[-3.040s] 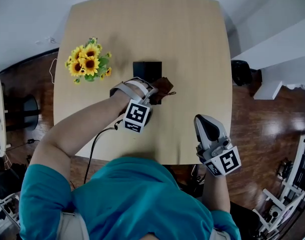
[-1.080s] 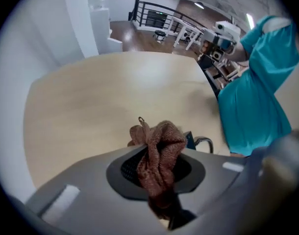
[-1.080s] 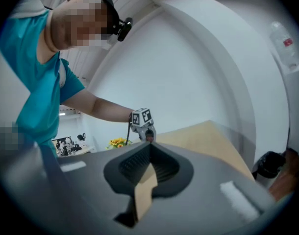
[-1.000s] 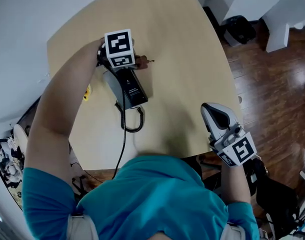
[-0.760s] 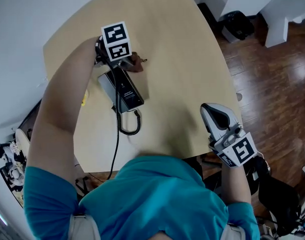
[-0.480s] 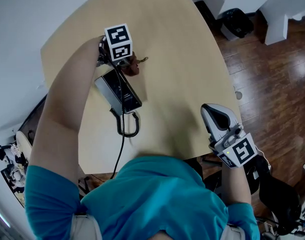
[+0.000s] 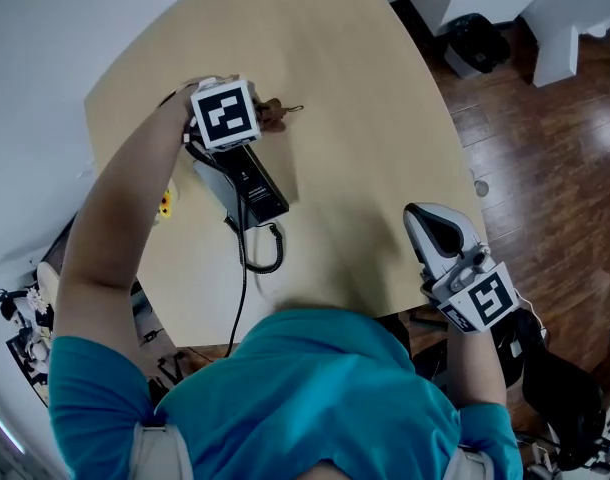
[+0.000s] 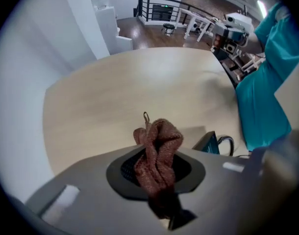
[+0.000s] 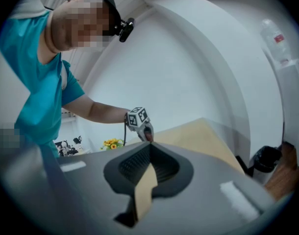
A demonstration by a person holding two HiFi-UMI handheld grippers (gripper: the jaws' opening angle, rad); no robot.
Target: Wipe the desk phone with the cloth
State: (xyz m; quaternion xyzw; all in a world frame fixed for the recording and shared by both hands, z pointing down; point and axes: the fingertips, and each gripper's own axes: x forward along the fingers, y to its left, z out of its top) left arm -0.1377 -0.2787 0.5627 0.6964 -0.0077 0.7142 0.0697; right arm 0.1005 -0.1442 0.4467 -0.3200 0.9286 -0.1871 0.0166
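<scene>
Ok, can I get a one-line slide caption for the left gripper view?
Left gripper pinching the bunched brown cloth, tan table beyond, a corner of the desk phone at right.

The desk phone (image 7: 250,186) lies on the left part of the table (image 7: 355,138), its cord (image 7: 263,256) trailing toward the near edge. The left claw (image 7: 250,118) sits over the phone's far end, with the cloth (image 7: 273,114) in it jutting out to the right. The right claw (image 7: 432,230) hangs at the table's near right corner, well apart from the phone.
</scene>
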